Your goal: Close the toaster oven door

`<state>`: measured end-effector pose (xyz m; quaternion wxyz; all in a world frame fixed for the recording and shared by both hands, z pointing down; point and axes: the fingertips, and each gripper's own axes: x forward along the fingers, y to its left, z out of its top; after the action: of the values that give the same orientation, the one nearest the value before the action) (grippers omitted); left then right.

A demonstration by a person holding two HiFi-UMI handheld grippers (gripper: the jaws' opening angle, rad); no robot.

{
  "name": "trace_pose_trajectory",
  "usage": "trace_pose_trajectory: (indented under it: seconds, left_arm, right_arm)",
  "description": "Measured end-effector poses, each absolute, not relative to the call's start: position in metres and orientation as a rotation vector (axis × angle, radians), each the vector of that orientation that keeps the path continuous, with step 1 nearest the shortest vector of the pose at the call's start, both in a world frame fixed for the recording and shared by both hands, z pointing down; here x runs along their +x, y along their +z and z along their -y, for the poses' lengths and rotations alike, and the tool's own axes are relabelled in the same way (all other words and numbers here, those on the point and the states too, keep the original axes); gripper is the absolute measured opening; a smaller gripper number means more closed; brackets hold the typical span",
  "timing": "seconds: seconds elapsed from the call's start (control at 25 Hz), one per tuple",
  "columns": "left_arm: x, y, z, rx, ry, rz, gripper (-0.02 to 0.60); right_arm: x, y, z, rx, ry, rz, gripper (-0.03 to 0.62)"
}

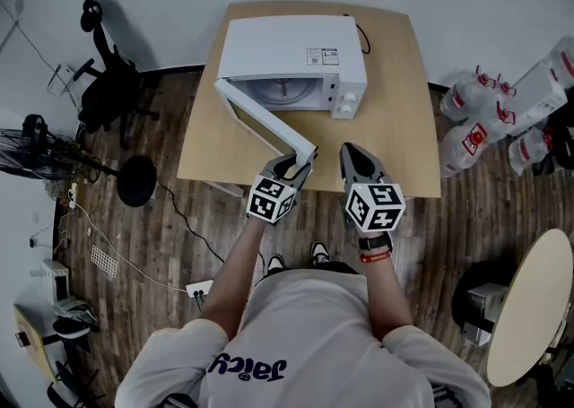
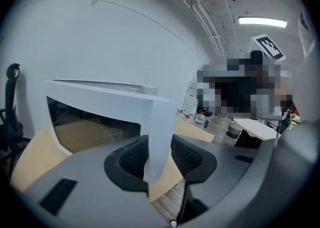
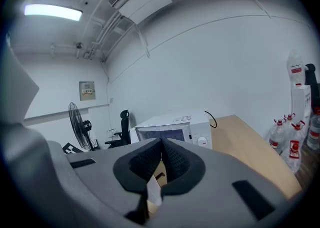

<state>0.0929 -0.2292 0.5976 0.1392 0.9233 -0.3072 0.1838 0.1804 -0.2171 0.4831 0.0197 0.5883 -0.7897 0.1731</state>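
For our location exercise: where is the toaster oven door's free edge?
Head view: the door's free edge sits between the left gripper's jaws, left of the right gripper.

toaster oven door point(image 1: 262, 119) corner hidden by left tool point(image 1: 291, 162), oven label point(image 1: 323, 56) print unreadable

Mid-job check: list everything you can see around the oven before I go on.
Boxy white toaster oven: one, white, back of table.
White oven door: one, white, swung open toward front left.
Light wooden table: one, tan, centre.
Office chair: one, black, far left.
Standing fan: one, black, left edge.
Round stool: one, black, left of table.
Plastic water bottles: several, clear with red labels, floor at right.
Round beige tabletop: one, beige, lower right.
Left claw: one, grey-black, closed on the door's free edge.
Right claw: one, grey-black, shut, empty, over table's front.
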Motion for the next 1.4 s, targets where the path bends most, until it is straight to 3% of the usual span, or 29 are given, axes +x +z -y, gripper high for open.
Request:
trace_pose_trajectory:
  seconds: [1.4]
  left_arm:
    - [0.144,0.599,0.283,2.629,0.457,0.981,0.147]
  right_arm:
    - [0.210,0.500,0.255,1.725,0.535,2.485,0.015]
